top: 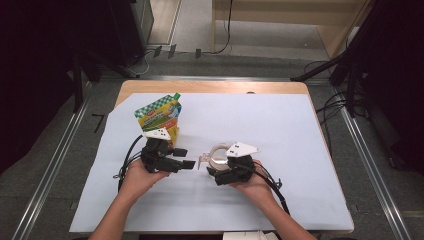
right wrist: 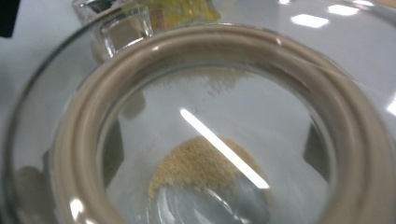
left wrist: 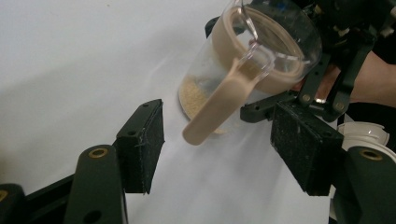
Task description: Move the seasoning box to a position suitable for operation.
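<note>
Tilting clear jar (left wrist: pixel 243 70), beige lever (left wrist: pixel 219 109) toward left hand-held gripper (left wrist: pixel 224 154)

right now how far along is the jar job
Done: a small heap of tan grains already lies in the clear jar, and its lid sits closed with the beige clasp hanging loose. In hand: the right tongs grip the jar on the table; the left tongs wait open, pointed at the clasp. The pouch stands behind. Left, probably: working that clasp.

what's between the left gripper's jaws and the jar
Nothing: in the left gripper view, bare white table cover separates the open left gripper from the jar.
</note>
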Demonstrator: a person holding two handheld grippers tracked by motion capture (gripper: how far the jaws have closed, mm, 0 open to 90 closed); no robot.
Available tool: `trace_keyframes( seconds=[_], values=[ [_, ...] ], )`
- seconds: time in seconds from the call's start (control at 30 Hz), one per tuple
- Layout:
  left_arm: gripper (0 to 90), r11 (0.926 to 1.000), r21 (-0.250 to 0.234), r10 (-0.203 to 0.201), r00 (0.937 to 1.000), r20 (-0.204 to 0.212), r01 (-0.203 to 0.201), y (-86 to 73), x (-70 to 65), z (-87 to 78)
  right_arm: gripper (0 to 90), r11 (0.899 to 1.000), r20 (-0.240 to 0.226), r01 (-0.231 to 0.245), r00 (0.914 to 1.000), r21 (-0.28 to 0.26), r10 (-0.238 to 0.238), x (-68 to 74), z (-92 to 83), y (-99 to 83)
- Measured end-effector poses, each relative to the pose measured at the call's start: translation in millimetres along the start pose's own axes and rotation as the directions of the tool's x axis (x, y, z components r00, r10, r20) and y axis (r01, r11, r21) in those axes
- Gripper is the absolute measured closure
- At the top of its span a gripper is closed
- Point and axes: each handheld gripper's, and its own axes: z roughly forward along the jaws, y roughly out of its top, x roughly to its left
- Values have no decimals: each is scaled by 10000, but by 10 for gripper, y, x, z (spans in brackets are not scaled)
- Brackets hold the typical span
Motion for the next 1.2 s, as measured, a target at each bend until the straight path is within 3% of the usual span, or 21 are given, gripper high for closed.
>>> trace_keyframes(
  seconds=[0.07, 0.3, 0.4, 0.63, 0.7, 0.77, 0.87, 1.13, 1.2],
  values=[
    [357, 10000, -18, 19, 10000, 20, -19, -3, 1, -2, 34, 9998, 156, 20, 9999, 190, -23, 29, 25, -11],
    [357, 10000, -51, -5, 10000, -10, 5, -4, 15, -18, 34, 9993, -50, -192, 9998, 320, 194, -4, -40, -15],
    [363, 10000, -48, -50, 10000, 35, 50, -4, 16, -21, 33, 9962, -554, -602, 9964, 636, 637, 0, -159, -53],
    [393, 10000, 22, -65, 10000, 14, 65, 3, 10, -3, 47, 9920, -652, -811, 9940, 971, 876, -51, -431, -101],
    [408, 10000, 7, -48, 9999, -139, 48, 8, 1, 3, 110, 9910, -765, -888, 9924, 1002, 966, -102, -552, -117],
    [446, 10000, -57, 0, 9995, -324, -2, 15, -20, 14, 217, 9898, -1169, -951, 9873, 1057, 1073, -167, -676, -135],
    [484, 10000, -6, -28, 9993, -385, 28, 20, -28, 27, 285, 9888, -1241, -911, 9866, 1186, 1058, -202, -750, -124],
    [721, 9990, 272, -365, 9993, -127, 368, 48, 20, 102, 417, 9997, -900, -128, 9958, 227, 148, -207, -891, -9],
    [815, 9990, 364, -240, 9997, -103, 244, 62, 35, 122, 481, 9991, -733, -132, 9972, 414, 162, -213, -884, -6]
  ],
)
